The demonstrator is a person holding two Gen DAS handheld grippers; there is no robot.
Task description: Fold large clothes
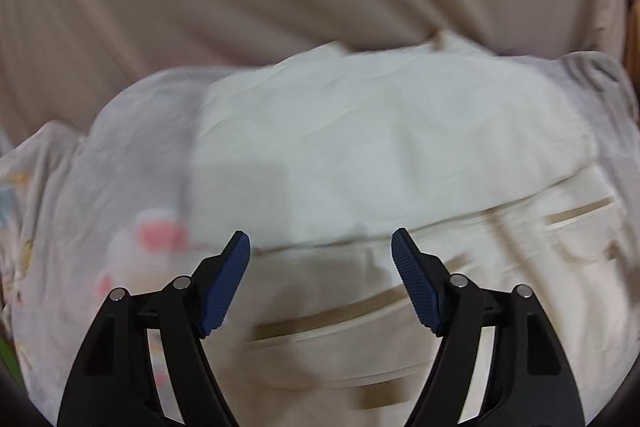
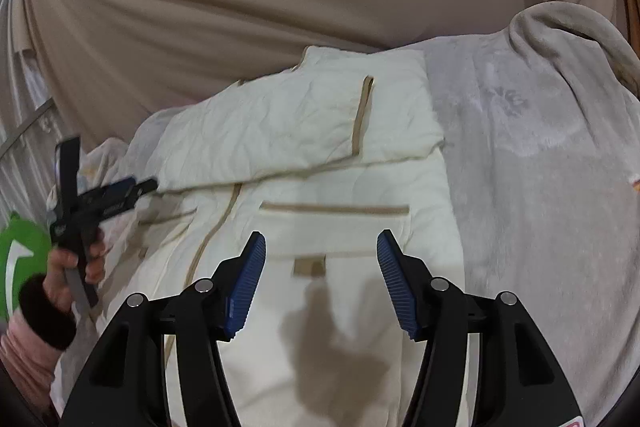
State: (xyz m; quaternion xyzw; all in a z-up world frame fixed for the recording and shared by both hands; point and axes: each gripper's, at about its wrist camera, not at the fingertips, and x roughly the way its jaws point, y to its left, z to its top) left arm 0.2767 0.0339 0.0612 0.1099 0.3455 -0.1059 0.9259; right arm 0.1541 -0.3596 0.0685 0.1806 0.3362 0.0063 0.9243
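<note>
fingers apart; hand right-view only

The room is dim, lit softly from overhead. Motion blur smears the left wrist view, softening the cream quilted jacket with tan trim. The right wrist view is sharper; the right tongs cast a splayed shadow on that jacket. Both fisheye views curve and darken to black corners.

The jacket is cream with tan trim stripes. Right of it lies a pale grey fleecy blanket, behind it a beige sheet. My tongs are black with blue ribbed pads.
</note>
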